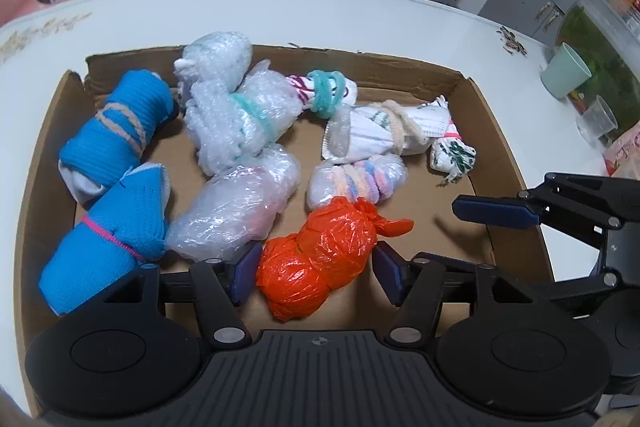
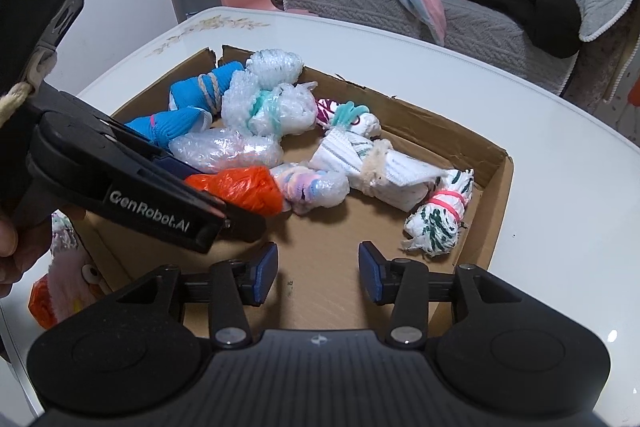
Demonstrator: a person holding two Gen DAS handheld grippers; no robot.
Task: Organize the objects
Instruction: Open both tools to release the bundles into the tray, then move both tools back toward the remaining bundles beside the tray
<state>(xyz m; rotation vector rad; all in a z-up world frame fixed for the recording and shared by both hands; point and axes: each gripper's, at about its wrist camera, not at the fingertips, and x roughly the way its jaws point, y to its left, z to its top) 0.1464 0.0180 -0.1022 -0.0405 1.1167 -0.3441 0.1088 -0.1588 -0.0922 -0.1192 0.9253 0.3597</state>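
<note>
Straddling the orange plastic bundle (image 1: 320,259), the left gripper (image 1: 316,269) has its blue pads on either side of it, jaws apart; whether the pads touch the plastic cannot be told. That bundle lies at the near edge of the cardboard tray (image 1: 452,75), just beside a clear bubble-wrap bundle (image 1: 236,203) and a pastel-striped bundle (image 1: 358,181). Two blue cloth rolls (image 1: 112,187) lie along the tray's left side. The right gripper (image 2: 318,273) hangs over bare cardboard at the tray's near right part, jaws apart and gripping nothing, near a green-patterned white bundle (image 2: 438,217).
</note>
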